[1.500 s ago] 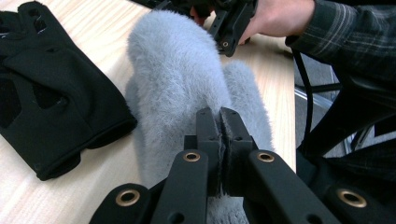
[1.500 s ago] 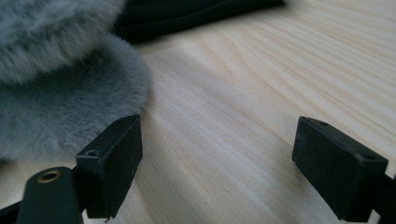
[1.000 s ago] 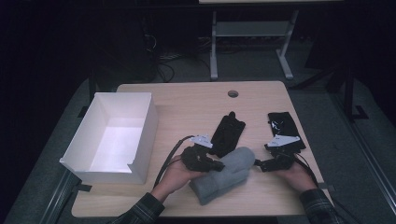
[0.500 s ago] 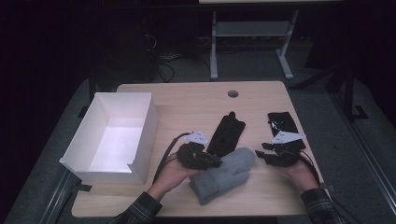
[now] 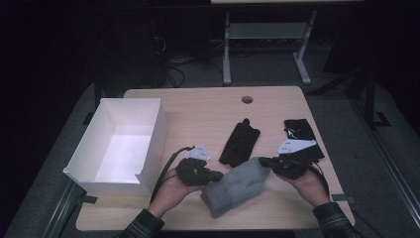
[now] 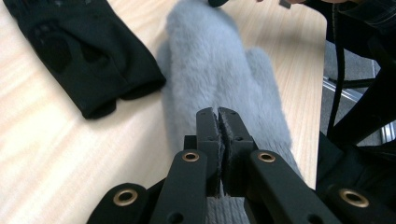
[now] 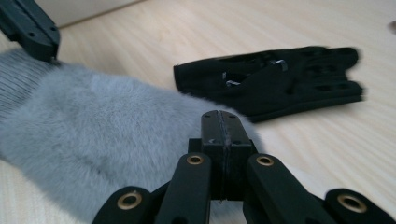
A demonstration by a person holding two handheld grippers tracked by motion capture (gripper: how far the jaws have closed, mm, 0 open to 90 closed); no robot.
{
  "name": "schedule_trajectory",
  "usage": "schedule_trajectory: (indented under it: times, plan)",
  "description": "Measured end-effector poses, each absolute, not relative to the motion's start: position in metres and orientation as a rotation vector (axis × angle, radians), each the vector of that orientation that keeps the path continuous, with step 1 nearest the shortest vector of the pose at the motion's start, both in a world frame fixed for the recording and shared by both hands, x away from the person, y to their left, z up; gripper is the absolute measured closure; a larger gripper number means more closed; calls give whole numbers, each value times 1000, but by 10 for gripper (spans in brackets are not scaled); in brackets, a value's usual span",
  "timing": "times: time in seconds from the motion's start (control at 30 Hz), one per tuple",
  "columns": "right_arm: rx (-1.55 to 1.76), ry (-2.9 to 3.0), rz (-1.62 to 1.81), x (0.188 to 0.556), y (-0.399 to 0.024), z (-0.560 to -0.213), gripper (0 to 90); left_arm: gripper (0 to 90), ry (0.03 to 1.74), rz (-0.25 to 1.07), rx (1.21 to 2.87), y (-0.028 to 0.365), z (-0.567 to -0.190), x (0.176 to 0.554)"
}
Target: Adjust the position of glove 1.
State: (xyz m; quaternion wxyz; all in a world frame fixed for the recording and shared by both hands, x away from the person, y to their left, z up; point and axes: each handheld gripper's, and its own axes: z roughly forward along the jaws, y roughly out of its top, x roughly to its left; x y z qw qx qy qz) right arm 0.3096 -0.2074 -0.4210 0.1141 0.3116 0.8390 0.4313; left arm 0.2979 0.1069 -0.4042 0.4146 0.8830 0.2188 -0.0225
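Note:
A fluffy grey mitten (image 5: 236,186) lies slanted on the wooden table near the front edge. My left gripper (image 5: 218,175) has just closed again on the mitten near its ribbed cuff; in the left gripper view the jaws (image 6: 218,113) pinch fur of the mitten (image 6: 210,56). My right gripper (image 5: 263,161) has just been closing at the mitten's rounded tip. Its jaws (image 7: 220,116) are pressed together on the edge of the mitten's (image 7: 93,121) fur. A black glove (image 5: 240,142) lies just beyond the mitten, seen as the dark glove (image 6: 79,56) and the cut-out glove (image 7: 280,79).
A second black glove (image 5: 299,130) lies at the right of the table. An open white box (image 5: 154,144) stands on the left side. A cable hole (image 5: 246,99) sits near the far edge. Bare wood (image 5: 198,114) stretches behind the gloves.
The right gripper came in from the right to the mitten's tip, rose a little, and its jaws went from wide open to shut. The left hand shifted slightly at the cuff.

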Motion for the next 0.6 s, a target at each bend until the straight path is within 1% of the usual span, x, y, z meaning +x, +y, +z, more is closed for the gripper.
schedule_trajectory:
  times: [0.2,0.47,0.6]
  plan:
    - [935,2532,1175,323,-193,-438,900,895,534,-21,2307,100,-416,287]
    - [961,2597,1096,328,-188,-451,900,898,528,-36,2329,95,-427,276]
    - [962,2585,1099,326,-187,-452,900,897,524,-52,2319,94,-424,275]
